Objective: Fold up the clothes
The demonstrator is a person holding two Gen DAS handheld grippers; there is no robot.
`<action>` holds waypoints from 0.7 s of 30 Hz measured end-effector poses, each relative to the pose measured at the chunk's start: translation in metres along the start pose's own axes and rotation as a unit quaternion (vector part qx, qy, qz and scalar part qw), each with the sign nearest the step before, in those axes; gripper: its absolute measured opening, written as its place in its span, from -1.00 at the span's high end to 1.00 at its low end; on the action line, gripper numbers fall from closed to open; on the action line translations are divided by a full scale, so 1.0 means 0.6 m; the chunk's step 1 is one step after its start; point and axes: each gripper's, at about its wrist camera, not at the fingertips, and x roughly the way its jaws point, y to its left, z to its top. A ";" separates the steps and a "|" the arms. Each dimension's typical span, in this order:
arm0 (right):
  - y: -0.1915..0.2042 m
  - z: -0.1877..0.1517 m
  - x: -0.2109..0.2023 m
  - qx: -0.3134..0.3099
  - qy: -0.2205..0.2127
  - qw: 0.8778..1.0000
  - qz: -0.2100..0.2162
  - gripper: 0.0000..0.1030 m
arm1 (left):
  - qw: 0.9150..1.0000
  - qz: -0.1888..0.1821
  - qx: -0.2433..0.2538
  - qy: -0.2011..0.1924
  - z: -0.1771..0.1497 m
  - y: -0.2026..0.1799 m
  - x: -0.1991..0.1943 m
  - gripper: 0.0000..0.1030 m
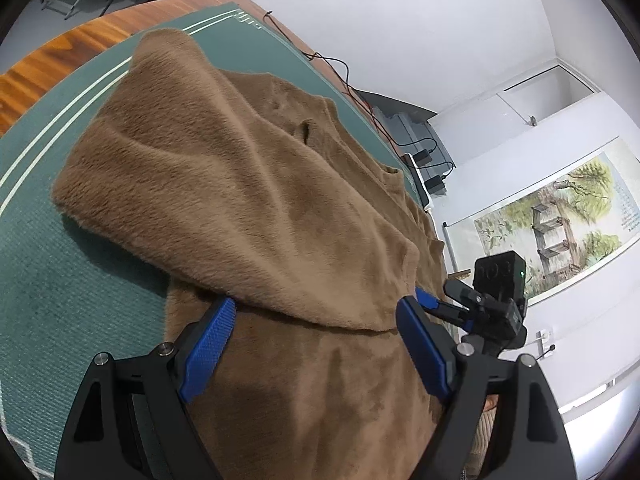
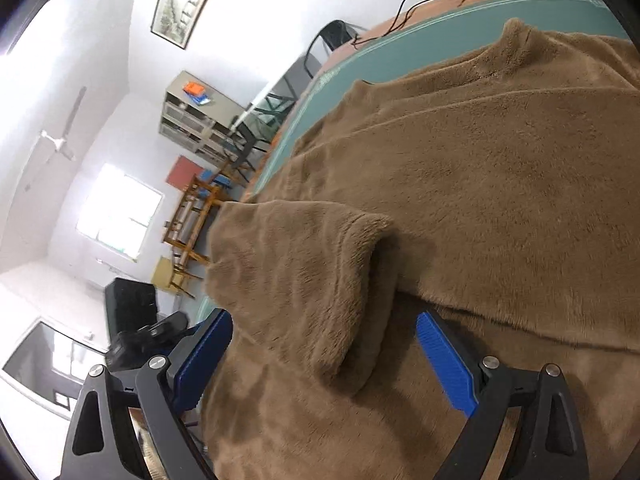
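Observation:
A brown fleece garment (image 1: pixel 256 184) lies spread on a green mat (image 1: pixel 60 280), with one part folded over its body. In the left wrist view, my left gripper (image 1: pixel 320 316) stands open over the garment, and the folded part's edge lies loose between its blue pads (image 1: pixel 212 344). In the right wrist view, my right gripper (image 2: pixel 324 332) is open too. A sleeve cuff (image 2: pixel 360 280) rests on the garment (image 2: pixel 500 200) between its blue fingers (image 2: pixel 448 364), not pinched. The right gripper (image 1: pixel 428 300) also shows at the garment's right edge in the left wrist view.
The green mat (image 2: pixel 420 44) covers a wooden table (image 1: pixel 44 64). Black and red cables (image 1: pixel 340 76) run along the table's far edge, near small black adapters (image 1: pixel 424 158). Chairs (image 2: pixel 192 208) and a shelf unit (image 2: pixel 196 116) stand beyond the table.

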 end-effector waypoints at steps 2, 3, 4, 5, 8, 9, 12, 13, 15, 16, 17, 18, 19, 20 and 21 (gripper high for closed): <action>0.002 0.007 0.014 0.001 0.004 1.000 -0.004 -0.85 | 1.000 -0.003 0.000 0.000 -0.001 0.005 -0.003 -0.66; 0.004 0.009 0.019 0.000 0.005 1.000 -0.003 -0.85 | 1.000 -0.004 0.000 0.000 -0.002 0.007 -0.004 -0.66; 0.006 0.011 0.025 -0.002 0.007 1.000 -0.001 -0.85 | 1.000 -0.005 0.001 0.000 -0.002 0.008 -0.005 -0.66; 0.008 0.013 0.032 -0.004 0.008 1.000 -0.001 -0.85 | 1.000 -0.006 0.000 0.000 -0.002 0.009 -0.006 -0.66; 0.018 0.014 0.051 -0.022 0.010 1.000 -0.012 -0.85 | 1.000 -0.009 -0.002 0.001 -0.002 0.016 -0.008 -0.66; 0.022 0.012 0.053 -0.030 0.009 0.999 -0.020 -0.85 | 1.000 -0.010 -0.004 0.001 -0.002 0.019 -0.008 -0.66; 0.031 0.009 0.059 -0.051 0.007 0.998 -0.040 -0.16 | 1.000 -0.013 -0.007 0.002 -0.002 0.025 -0.009 -0.66; 0.029 0.007 0.060 -0.050 0.009 0.998 -0.042 0.27 | 1.000 -0.014 -0.008 0.002 -0.001 0.025 -0.008 -0.66; 0.024 0.004 0.061 -0.046 0.013 0.998 -0.046 0.39 | 1.000 -0.014 -0.007 0.001 0.000 0.023 -0.008 -0.66; 0.022 0.003 0.062 -0.045 0.015 0.998 -0.049 0.41 | 1.000 -0.013 -0.005 0.000 0.000 0.022 -0.007 -0.66; 0.022 0.001 0.061 -0.044 0.015 0.998 -0.048 0.42 | 1.000 -0.011 -0.002 0.000 0.000 0.021 -0.007 -0.66; 0.026 0.001 0.060 -0.045 0.013 0.998 -0.046 0.49 | 1.000 -0.009 0.001 0.000 0.001 0.019 -0.006 -0.66; 0.032 0.001 0.060 -0.049 0.012 0.998 -0.044 0.56 | 1.000 -0.007 0.003 0.000 0.001 0.018 -0.006 -0.66; 0.039 0.001 0.059 -0.055 0.010 0.998 -0.042 0.59 | 1.000 -0.007 0.003 0.000 0.001 0.018 -0.006 -0.66; 0.049 0.002 0.055 -0.064 0.006 0.997 -0.042 0.64 | 1.000 -0.007 0.004 0.000 0.002 0.019 -0.006 -0.66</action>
